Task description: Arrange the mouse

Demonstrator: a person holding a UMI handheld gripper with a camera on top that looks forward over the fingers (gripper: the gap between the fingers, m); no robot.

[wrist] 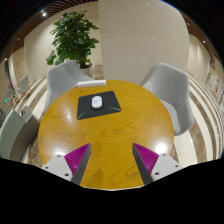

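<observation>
A white mouse (97, 100) lies on a dark grey mouse mat (98, 104) at the far side of a round wooden table (110, 140). My gripper (111, 160) hovers over the near part of the table, well short of the mouse. Its two fingers (72, 160) with magenta pads stand wide apart, open, with only bare tabletop between them.
Two white chairs (62, 76) (170, 85) stand at the far left and far right of the table. A third pale chair (14, 135) curves at the near left. A leafy potted plant (73, 38) stands beyond the table against a pale wall.
</observation>
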